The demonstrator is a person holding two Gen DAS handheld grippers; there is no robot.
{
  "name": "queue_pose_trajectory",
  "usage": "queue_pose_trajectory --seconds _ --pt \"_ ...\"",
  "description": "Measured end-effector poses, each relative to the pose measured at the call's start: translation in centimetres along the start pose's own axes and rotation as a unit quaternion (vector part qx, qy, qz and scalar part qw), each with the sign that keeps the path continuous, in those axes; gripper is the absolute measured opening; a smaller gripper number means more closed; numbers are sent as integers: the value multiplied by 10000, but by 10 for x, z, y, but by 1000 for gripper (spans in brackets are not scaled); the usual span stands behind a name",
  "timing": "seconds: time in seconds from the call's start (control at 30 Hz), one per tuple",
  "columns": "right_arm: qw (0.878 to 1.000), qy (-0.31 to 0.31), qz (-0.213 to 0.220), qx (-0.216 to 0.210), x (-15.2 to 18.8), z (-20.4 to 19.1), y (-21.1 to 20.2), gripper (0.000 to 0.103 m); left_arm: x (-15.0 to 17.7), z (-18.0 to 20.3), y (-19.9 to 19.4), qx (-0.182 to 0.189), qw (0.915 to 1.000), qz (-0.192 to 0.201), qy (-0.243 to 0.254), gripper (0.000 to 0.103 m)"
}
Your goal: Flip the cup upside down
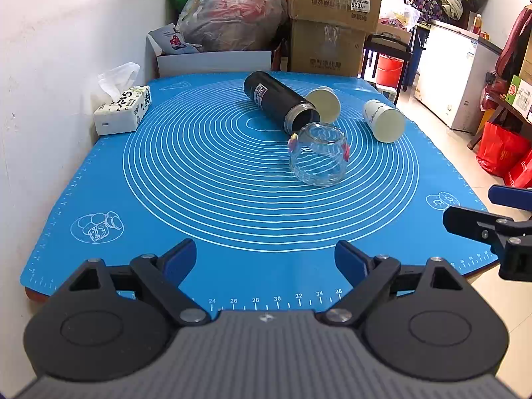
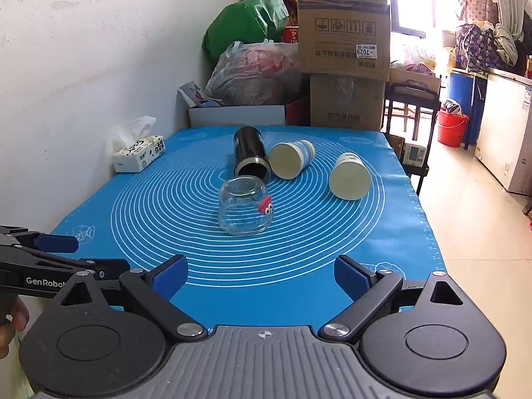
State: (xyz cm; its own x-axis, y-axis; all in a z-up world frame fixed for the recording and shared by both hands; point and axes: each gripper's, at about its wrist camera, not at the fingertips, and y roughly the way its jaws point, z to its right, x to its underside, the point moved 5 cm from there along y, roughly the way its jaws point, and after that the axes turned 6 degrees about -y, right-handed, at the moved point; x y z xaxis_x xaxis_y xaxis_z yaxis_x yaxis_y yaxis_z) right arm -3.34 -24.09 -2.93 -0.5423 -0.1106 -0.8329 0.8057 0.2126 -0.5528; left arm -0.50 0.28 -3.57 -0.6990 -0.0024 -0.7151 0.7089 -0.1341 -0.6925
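Right wrist view shows the blue mat (image 2: 133,206) on the counter, then the black flask (image 2: 249,153), then the glass cup (image 2: 244,211) mid-mat, mouth down already. Glass is slippery and breakable; hold its round sides. Both hand-held grippers, left (image 1: 266,261) and right (image 2: 261,274), gape wide, holding nothing.

Flask (image 2: 250,153) crowding glass cup (image 2: 244,211) (behind)

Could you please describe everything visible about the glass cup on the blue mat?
The glass cup is clear, short and rounded, with small colourful figures stuck on its sides. It looks empty and stands upside down, thick base uppermost, near the middle of the mat. The black flask lies just behind; contact is unclear. Neither gripper touches it.
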Motion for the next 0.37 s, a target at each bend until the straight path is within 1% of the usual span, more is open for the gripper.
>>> queue_pose_trajectory --seconds 0.37 --pt "10000 11 -20 -13 1 1 2 96 0 -1 1 10 10000 -54 -5 90"
